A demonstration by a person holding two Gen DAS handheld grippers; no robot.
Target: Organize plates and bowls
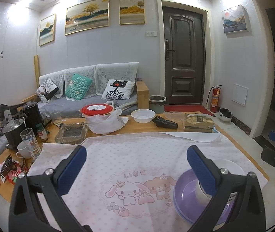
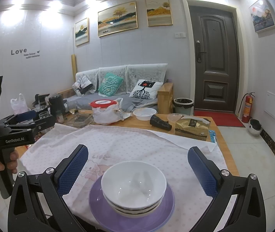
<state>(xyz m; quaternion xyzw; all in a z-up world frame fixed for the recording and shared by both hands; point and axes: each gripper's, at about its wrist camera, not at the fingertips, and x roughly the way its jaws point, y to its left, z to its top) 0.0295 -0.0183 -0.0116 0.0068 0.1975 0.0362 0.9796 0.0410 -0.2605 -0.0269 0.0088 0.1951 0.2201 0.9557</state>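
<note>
Resting nested on the purple plate [image 2: 131,218], the white bowls [image 2: 133,183] sit between the right gripper's [image 2: 137,171] spread fingers, the left gripper [image 1: 136,166] likewise gaping empty.

Pale grey panelled walls [image 2: 46,73] w/ bright ceiling spotlights [image 2: 54,3] along a stepped white cornice. 3 gold-framed landscape paintings [image 2: 117,18] hang above a wooden-armed grey sofa [image 2: 118,96] w/ lace back covers & 3 cushions. Dark brown panelled door [image 2: 216,58] at right, red doormat [image 2: 219,118] before it, red fire extinguisher [image 2: 247,105] beside. Black "Love" wall lettering [image 2: 19,51] at left. Pale glossy floor tiles [image 2: 253,154].
</note>
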